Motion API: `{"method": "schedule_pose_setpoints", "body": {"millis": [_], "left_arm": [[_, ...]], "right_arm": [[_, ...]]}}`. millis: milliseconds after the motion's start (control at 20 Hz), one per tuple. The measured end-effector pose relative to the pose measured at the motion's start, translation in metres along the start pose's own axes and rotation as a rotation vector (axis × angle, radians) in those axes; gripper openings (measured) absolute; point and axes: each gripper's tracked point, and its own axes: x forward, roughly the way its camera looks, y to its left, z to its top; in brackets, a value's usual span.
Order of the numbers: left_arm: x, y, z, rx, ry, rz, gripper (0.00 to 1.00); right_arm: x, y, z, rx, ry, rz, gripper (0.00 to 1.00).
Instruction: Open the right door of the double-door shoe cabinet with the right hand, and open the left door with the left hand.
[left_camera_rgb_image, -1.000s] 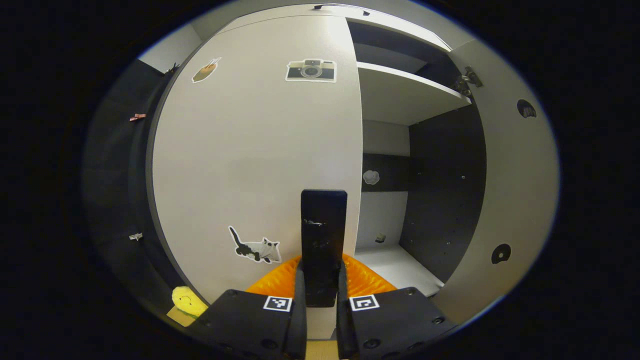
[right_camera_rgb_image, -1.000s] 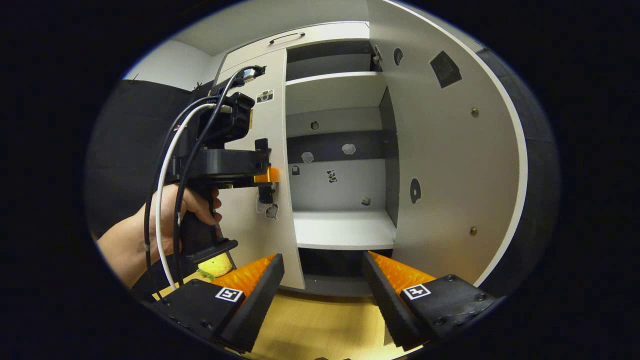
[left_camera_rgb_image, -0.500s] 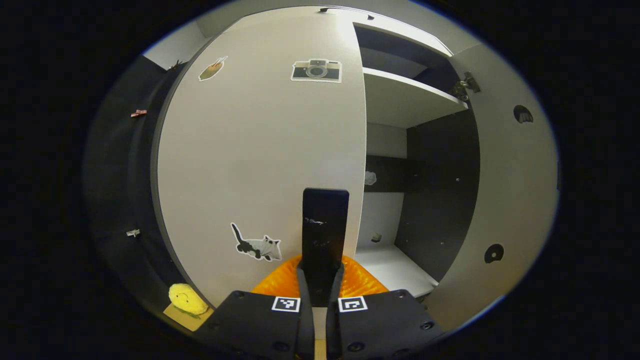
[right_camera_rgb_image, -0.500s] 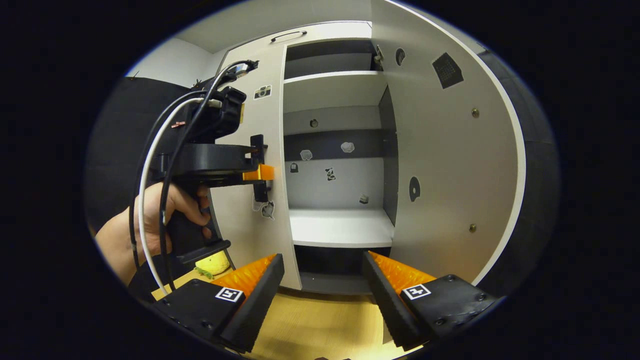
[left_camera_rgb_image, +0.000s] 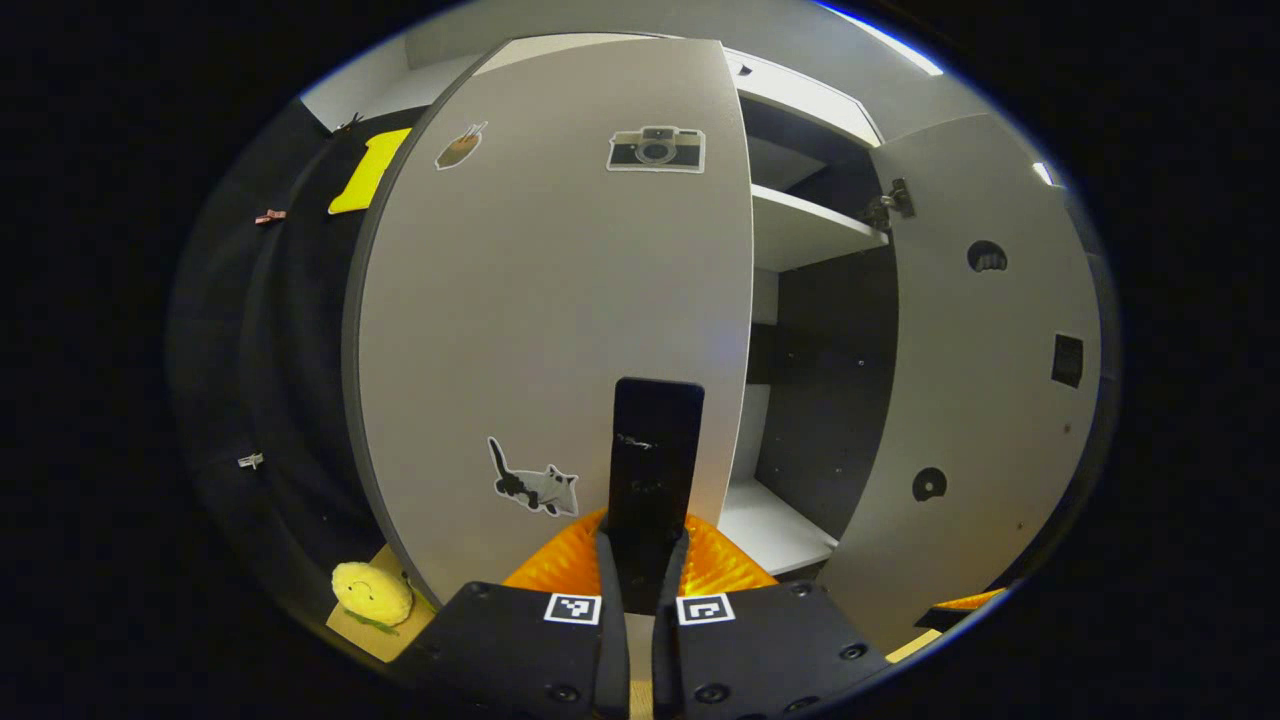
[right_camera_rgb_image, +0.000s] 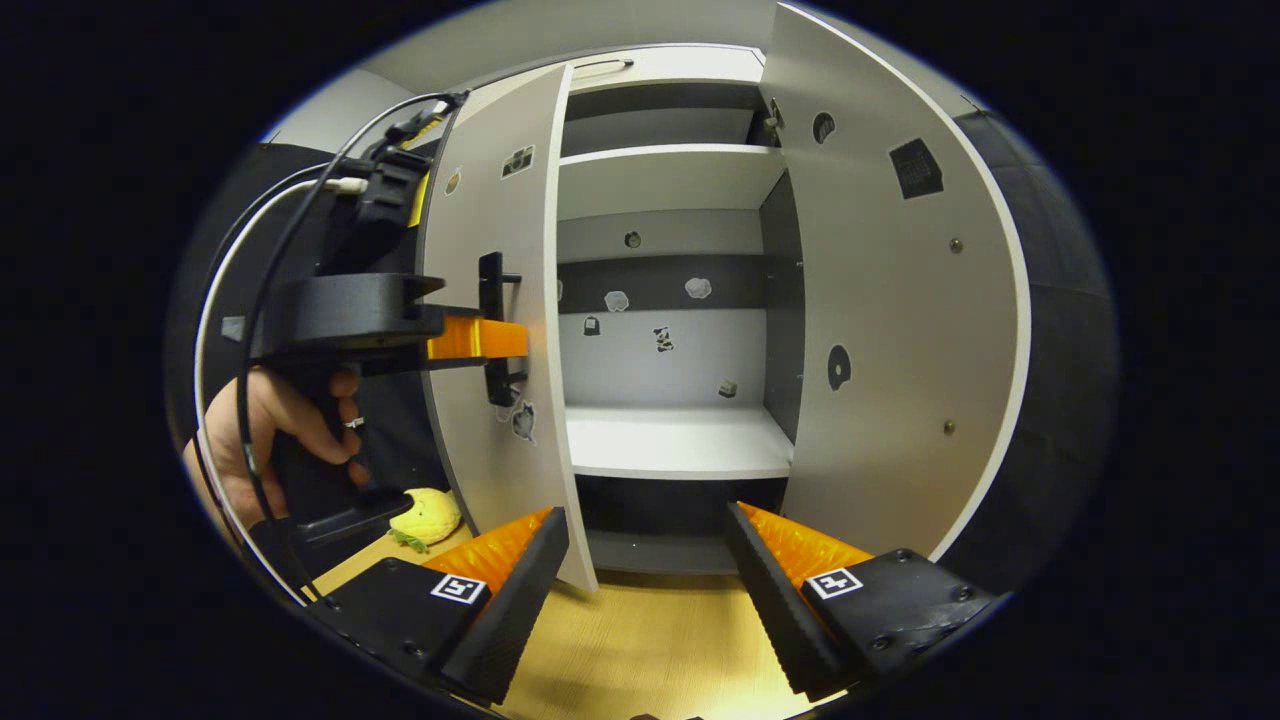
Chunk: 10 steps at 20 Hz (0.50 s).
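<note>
Left gripper (left_camera_rgb_image: 640, 560) clamps both fingers on black handle (left_camera_rgb_image: 655, 470) of left door (left_camera_rgb_image: 560, 300); handle's lower end hidden between fingers. Left door partly swung out, cat sticker (left_camera_rgb_image: 535, 485) beside handle. Right gripper (right_camera_rgb_image: 645, 560) jaws wide, holding nothing, over wood floor (right_camera_rgb_image: 640, 650). Right door (right_camera_rgb_image: 900, 330) fully open. Yellow plush toy (right_camera_rgb_image: 425, 515) half hidden behind hand (right_camera_rgb_image: 270, 430). Shelves (right_camera_rgb_image: 675, 440) hold small items, too small to identify.
</note>
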Motion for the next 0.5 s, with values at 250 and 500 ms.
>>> {"method": "schedule_pose_setpoints", "body": {"millis": [250,500], "left_arm": [[-0.002,0.004,0.001,0.015,-0.018,-0.037,0.13],[-0.006,0.007,0.002,0.046,-0.044,-0.054,0.13]], "right_arm": [[-0.008,-0.009,0.006,0.04,-0.029,-0.094,1.0],[-0.019,-0.017,0.008,0.033,-0.045,-0.17,1.0]]}}
